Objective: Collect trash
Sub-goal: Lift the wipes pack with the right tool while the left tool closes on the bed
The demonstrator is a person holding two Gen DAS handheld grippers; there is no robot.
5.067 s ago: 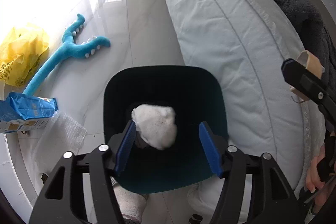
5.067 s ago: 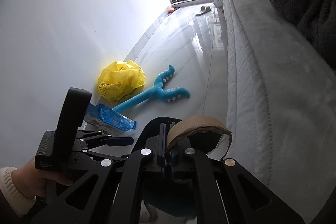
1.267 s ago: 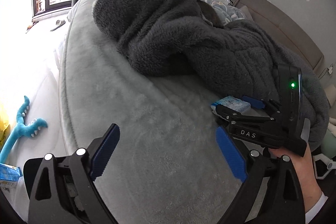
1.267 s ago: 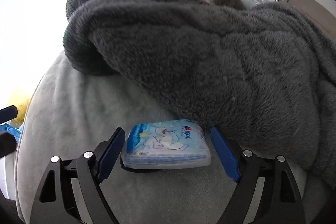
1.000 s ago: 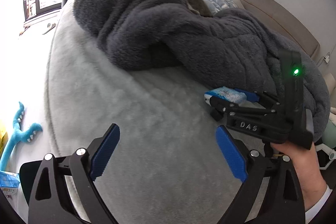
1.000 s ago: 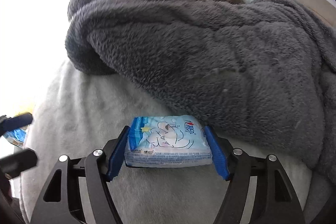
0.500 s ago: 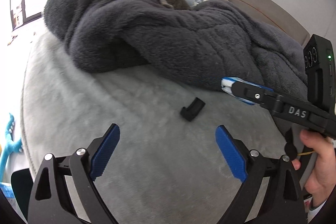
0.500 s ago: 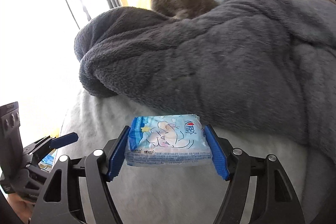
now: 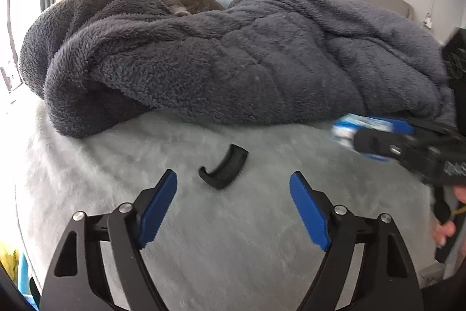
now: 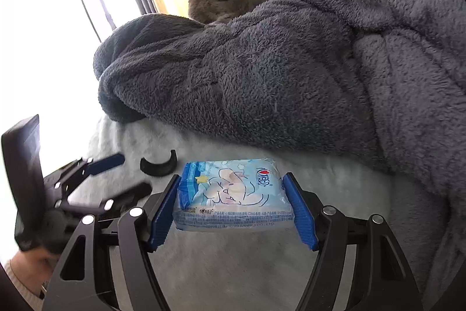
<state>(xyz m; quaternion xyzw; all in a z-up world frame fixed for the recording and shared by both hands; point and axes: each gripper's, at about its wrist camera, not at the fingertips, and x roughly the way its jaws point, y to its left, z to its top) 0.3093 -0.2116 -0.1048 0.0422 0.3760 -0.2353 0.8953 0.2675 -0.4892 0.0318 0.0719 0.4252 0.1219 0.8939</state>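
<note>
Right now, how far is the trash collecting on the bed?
Done: nothing visibly binned here. In hand: the right tool is shut on the tissue pack, lifted off the bed. Left: the black clip lies ahead of the open left tool.

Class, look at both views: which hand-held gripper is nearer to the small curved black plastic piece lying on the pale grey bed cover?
Left. The left hand-held gripper hangs open just short of the curved black plastic piece; the right hand-held gripper, shut on a blue tissue pack, sits off to its side.

A bright window (image 10: 72, 19) lights the bed (image 9: 204, 238) and dark fleece blanket (image 9: 233, 63).
</note>
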